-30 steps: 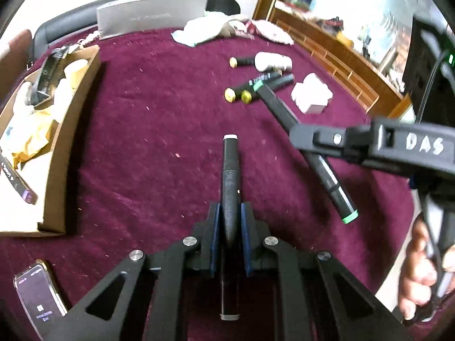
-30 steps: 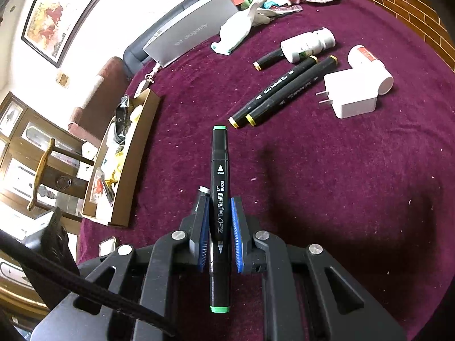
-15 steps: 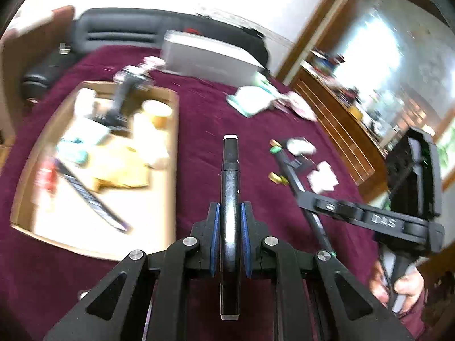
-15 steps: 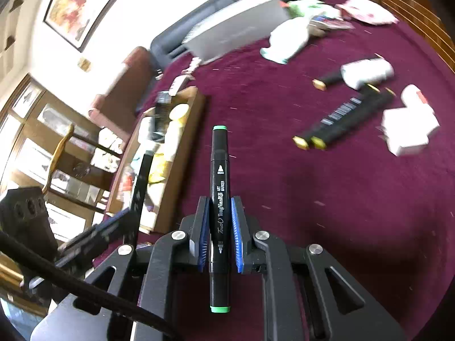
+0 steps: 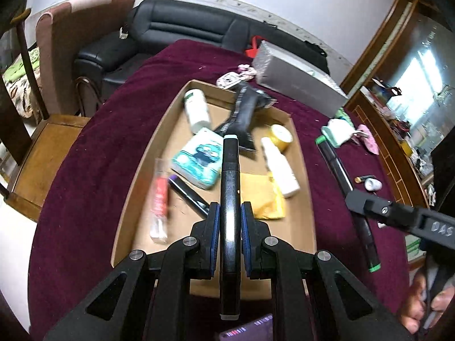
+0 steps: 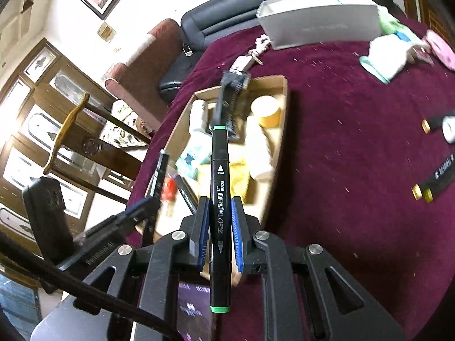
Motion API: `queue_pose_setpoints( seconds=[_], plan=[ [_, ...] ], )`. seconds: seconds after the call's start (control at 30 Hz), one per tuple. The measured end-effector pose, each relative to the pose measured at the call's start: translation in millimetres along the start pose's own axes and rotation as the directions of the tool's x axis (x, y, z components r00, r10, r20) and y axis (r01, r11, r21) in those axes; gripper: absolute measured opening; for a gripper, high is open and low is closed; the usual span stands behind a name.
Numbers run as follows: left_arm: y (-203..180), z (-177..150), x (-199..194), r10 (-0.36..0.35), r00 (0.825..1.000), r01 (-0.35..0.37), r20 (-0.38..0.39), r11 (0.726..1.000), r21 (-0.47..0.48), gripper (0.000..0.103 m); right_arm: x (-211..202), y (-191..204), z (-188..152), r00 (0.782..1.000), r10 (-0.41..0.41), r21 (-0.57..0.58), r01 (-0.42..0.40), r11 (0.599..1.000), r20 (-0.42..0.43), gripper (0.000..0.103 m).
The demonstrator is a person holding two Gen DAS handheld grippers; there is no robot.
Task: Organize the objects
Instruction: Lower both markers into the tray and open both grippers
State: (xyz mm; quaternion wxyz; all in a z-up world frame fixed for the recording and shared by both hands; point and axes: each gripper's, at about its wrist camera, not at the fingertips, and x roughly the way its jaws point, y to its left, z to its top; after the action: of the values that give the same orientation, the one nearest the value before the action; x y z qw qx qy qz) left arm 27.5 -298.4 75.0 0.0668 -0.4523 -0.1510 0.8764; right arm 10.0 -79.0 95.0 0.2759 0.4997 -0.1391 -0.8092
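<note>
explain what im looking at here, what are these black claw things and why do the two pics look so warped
Those claws are hand-held two-finger grippers, one per hand; no robot. Each carries a fisheye camera looking along its fingers, hence the warping. One picture is from the left gripper, which clamps a black marker with pale caps. The other is from the right gripper, which clamps a green-capped art marker. Both hover over a cardboard tray on a maroon tablecloth. The tray holds a tissue pack, white bottles and a yellow envelope. More markers lie on the cloth.
</note>
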Motion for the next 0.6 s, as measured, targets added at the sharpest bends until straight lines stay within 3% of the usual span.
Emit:
queue_pose_setpoints(
  seconds=[0.13,0.33,0.6],
  plan=[
    [12.5,4.5,14.5,0.038,0.999,-0.038,-0.038,0.999,-0.014,0.011,33.3,21.5,16.1,0.997,-0.009,0.008,0.01,1.0,-0.074,0.013],
    [27.5,-0.2,34.4,0.043,0.996,-0.047,-0.079,0.998,-0.048,0.011,89.1,41.9,10.0,0.982,-0.01,0.0,0.011,1.0,-0.187,0.013],
    [37.3,2.5,45.4,0.03,0.996,-0.036,-0.084,0.996,-0.079,0.011,123.3,39.8,11.5,0.976,-0.038,-0.003,0.038,0.999,-0.216,0.013]
  ],
)
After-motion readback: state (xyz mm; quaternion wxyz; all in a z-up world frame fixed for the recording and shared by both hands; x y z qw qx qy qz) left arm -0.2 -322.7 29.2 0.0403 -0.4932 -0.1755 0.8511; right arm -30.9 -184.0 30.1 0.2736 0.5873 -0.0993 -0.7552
